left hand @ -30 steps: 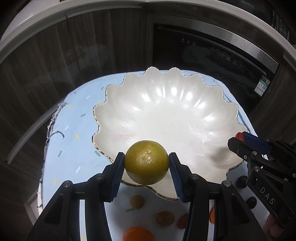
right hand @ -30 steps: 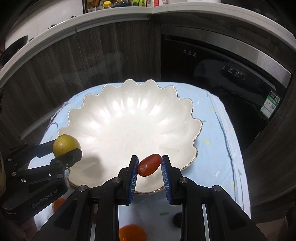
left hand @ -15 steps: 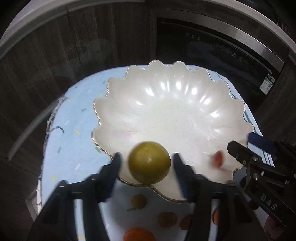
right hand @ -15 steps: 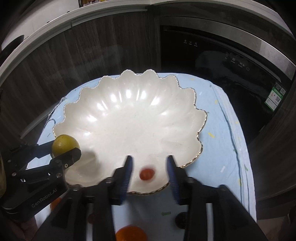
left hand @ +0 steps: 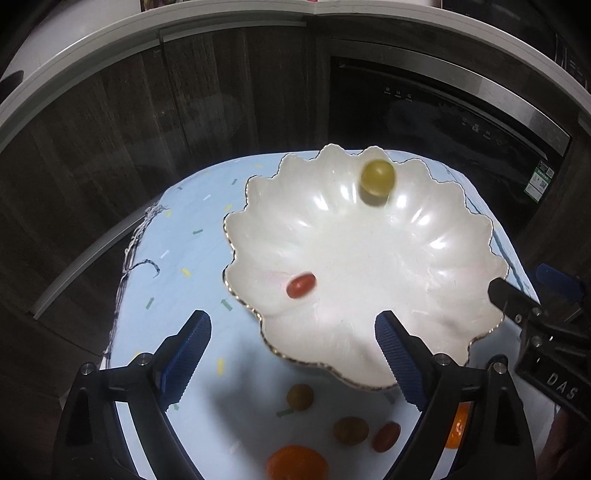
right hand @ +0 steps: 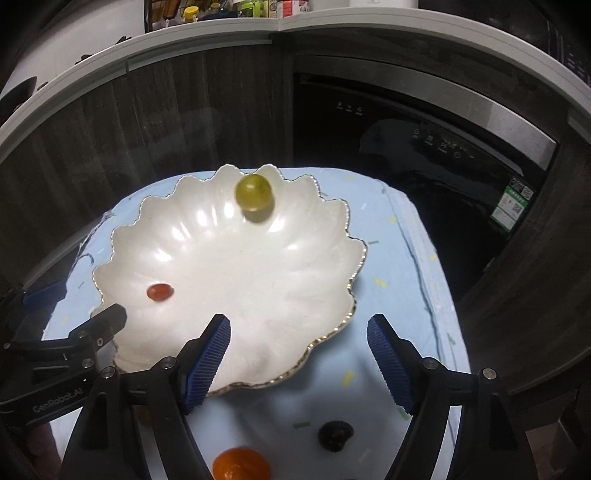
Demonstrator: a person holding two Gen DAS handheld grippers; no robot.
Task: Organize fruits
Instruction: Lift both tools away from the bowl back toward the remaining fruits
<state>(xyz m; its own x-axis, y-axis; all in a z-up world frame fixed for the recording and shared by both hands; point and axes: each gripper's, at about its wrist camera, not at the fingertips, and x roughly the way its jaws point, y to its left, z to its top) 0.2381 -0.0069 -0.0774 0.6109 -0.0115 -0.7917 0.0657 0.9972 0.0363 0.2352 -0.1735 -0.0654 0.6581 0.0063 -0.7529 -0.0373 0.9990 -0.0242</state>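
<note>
Now | bowl [left hand: 436, 332]: two fruits (one yellow [left hand: 377, 176], one red [left hand: 301, 285]) | both claws released

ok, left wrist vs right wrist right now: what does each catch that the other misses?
Left wrist only: three small fruits on the cloth, a brownish one, another brownish one and a small red one.
Right wrist only: a dark fruit on the cloth and bottles on the countertop.
Both: the scalloped white bowl holding a yellow-green fruit and a red tomato, an orange in front, both grippers open and empty.
</note>
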